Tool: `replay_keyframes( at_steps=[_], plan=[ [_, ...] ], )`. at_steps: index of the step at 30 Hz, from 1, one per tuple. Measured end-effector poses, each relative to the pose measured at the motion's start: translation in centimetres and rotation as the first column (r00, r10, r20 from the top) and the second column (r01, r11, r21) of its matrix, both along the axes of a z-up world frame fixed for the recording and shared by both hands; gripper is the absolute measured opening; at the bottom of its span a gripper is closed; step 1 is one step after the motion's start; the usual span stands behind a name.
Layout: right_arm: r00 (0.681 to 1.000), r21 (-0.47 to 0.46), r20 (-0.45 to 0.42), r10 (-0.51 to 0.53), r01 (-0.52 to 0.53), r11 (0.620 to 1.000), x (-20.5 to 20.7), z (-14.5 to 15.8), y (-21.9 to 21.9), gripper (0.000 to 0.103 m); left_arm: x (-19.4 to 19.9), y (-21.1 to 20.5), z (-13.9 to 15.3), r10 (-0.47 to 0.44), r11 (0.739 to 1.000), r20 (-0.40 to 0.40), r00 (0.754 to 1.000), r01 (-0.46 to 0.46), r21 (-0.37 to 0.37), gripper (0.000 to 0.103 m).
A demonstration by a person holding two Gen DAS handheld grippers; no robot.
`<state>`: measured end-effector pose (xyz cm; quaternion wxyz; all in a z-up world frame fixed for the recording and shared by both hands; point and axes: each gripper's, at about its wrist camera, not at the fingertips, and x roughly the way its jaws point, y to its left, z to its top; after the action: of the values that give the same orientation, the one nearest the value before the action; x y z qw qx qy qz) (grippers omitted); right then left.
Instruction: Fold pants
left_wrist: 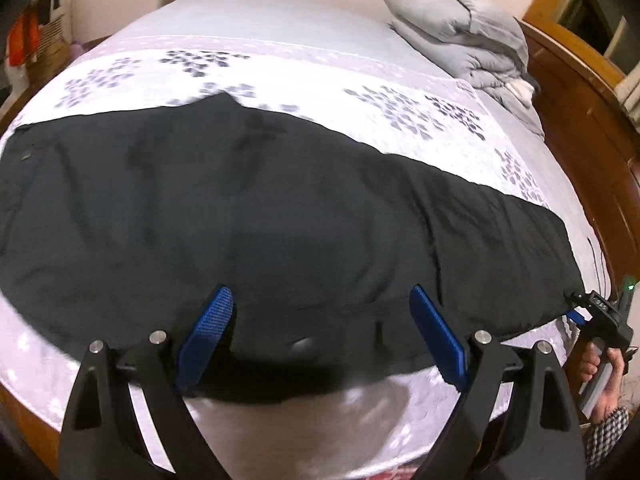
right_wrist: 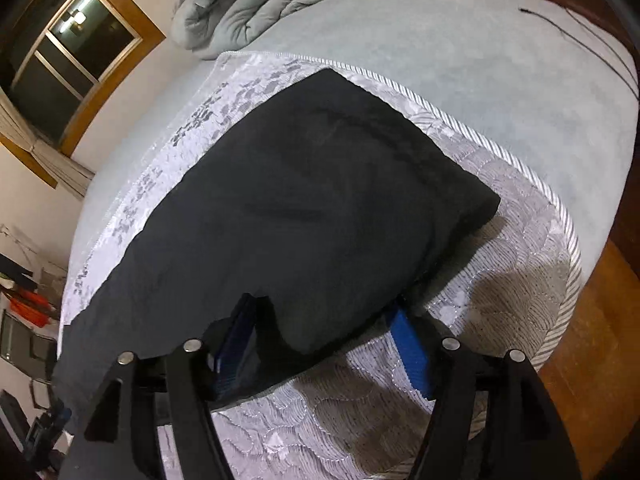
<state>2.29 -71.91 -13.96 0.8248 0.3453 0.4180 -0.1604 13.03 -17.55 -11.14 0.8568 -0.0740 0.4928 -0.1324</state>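
Black pants (left_wrist: 280, 208) lie flat in a long band across the patterned bed cover (left_wrist: 360, 92). My left gripper (left_wrist: 320, 288) hangs open over their near edge, blue pads wide apart, with nothing held. At the far right end of the pants, the right gripper (left_wrist: 600, 312) is held by a hand (left_wrist: 600, 372). In the right wrist view the folded end of the pants (right_wrist: 300, 200) reaches between the fingers of my right gripper (right_wrist: 324, 306). Its jaws stand apart and the blue pads do not press the cloth.
A bunched grey duvet (left_wrist: 460, 32) sits at the far corner of the bed. The wooden bed frame (left_wrist: 580, 100) runs along the right side. A thin dark cable (right_wrist: 580, 40) lies on the grey sheet. A window (right_wrist: 72, 48) and cluttered shelves (right_wrist: 24, 300) are at the left.
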Motion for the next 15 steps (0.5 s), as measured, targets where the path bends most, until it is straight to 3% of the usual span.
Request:
replay_keyframes(
  at_steps=[2,4,6,8,10,15],
  plan=[
    [0.998,0.069,0.041,-0.054,0.051,0.996,-0.5,-0.4,-1.1,0.062,0.1,-1.0,-1.1,-0.015,1.000,-0.005,1.000,0.015,0.013,0.090],
    [0.994,0.128,0.055,-0.094,0.086,0.988,-0.7,-0.9,-2.1,0.057,0.3,-1.9,-2.2,-0.021,0.996,-0.003,1.000,0.021,0.085,0.090],
    [0.991,0.149,0.071,-0.112,0.101,0.984,-0.9,-0.9,-2.6,0.045,0.5,-2.8,-3.1,-0.052,0.988,-0.005,0.999,0.052,0.143,0.091],
    [0.992,0.116,0.092,-0.090,0.079,0.990,-0.7,-0.3,-2.4,0.027,0.4,-3.3,-3.6,-0.079,0.979,-0.007,0.997,0.079,0.186,0.091],
    [0.993,0.050,0.107,-0.053,0.048,0.998,-0.5,0.8,-1.7,0.019,0.3,-3.1,-3.6,-0.080,0.977,-0.001,0.997,0.079,0.198,0.091],
    [0.997,-0.143,0.075,0.020,-0.009,0.990,0.6,3.9,0.9,0.013,0.6,-2.9,-3.5,-0.036,0.985,-0.009,0.999,0.037,0.166,0.093]
  ],
)
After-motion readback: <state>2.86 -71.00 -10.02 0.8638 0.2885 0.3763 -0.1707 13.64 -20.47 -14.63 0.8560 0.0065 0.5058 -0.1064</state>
